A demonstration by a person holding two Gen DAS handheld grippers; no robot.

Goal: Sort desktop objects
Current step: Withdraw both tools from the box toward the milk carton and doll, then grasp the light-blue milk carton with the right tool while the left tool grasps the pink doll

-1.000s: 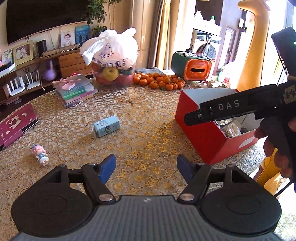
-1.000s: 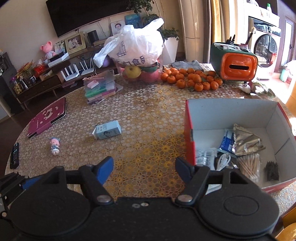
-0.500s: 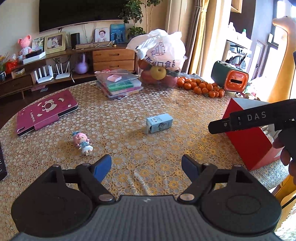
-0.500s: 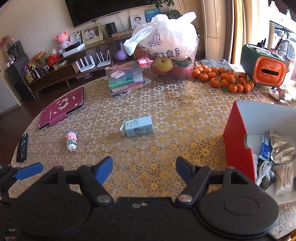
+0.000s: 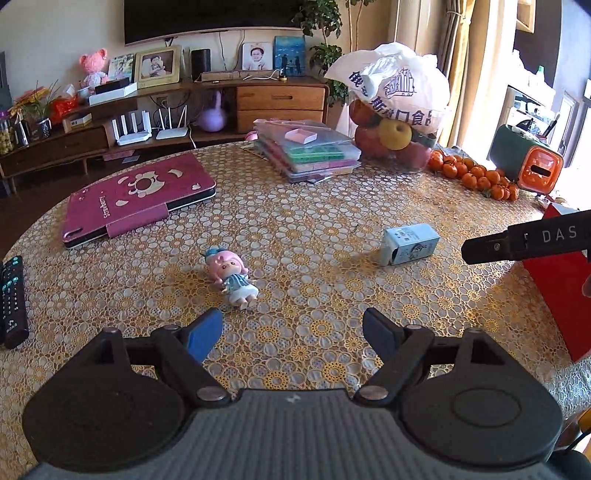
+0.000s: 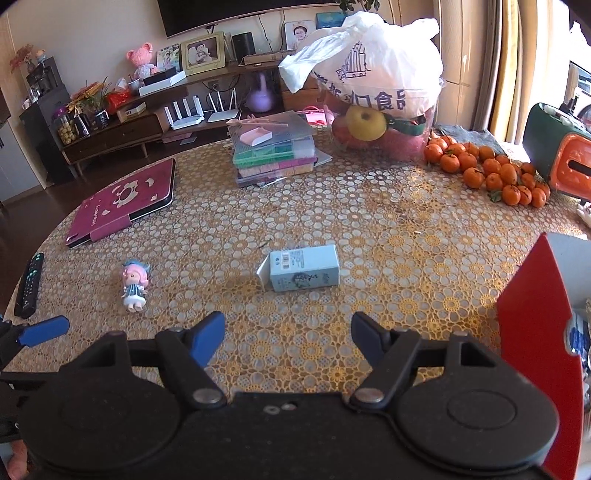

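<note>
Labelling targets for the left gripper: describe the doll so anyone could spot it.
On the round table with the gold floral cloth, look just ahead of the open left gripper. The small doll lies on its back there, the only figure: pink hair, blue striped dress.

Glossy plastic doll [image 5: 232,277], matt paper carton [image 6: 302,268] — lacy tablecloth [image 6: 369,221]

Wooden sideboard [image 5: 280,107] under wall TV [image 5: 214,16]; sunlit curtains [image 6: 476,55], probably window right.

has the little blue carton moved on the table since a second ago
No. The blue carton lies in the same spot between the pink-haired doll and the red box; only the cameras have moved.
</note>
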